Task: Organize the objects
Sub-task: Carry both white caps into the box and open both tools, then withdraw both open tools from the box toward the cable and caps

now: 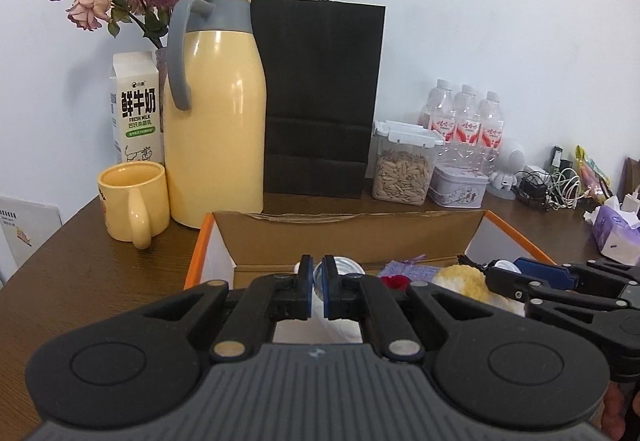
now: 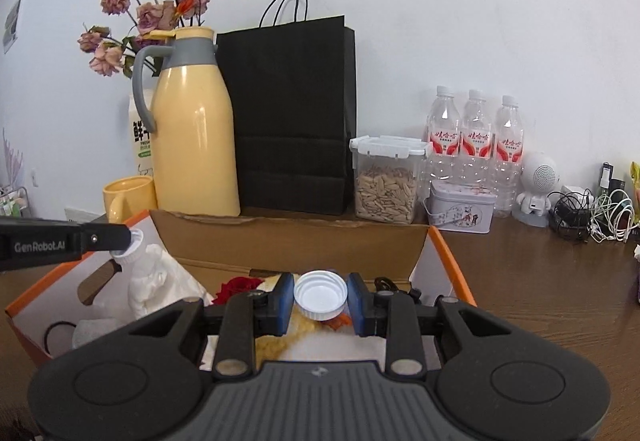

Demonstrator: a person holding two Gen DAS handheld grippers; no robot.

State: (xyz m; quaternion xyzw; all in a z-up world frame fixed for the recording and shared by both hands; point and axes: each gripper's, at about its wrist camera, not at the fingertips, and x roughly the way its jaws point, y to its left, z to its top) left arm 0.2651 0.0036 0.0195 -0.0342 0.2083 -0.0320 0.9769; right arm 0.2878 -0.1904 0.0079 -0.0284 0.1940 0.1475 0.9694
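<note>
You are gripping a white cap between your right gripper's fingers above the open box on the counter, while your left gripper is pinching the white bottle's neck, fingers clenched

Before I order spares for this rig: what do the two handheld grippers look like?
Both the left gripper and the right gripper are matte black plastic linkages with silver pivot pins, a ribbed grey body and blue-padded fingers. The left one's side reads GenRobot.AI in grey lettering.
</note>
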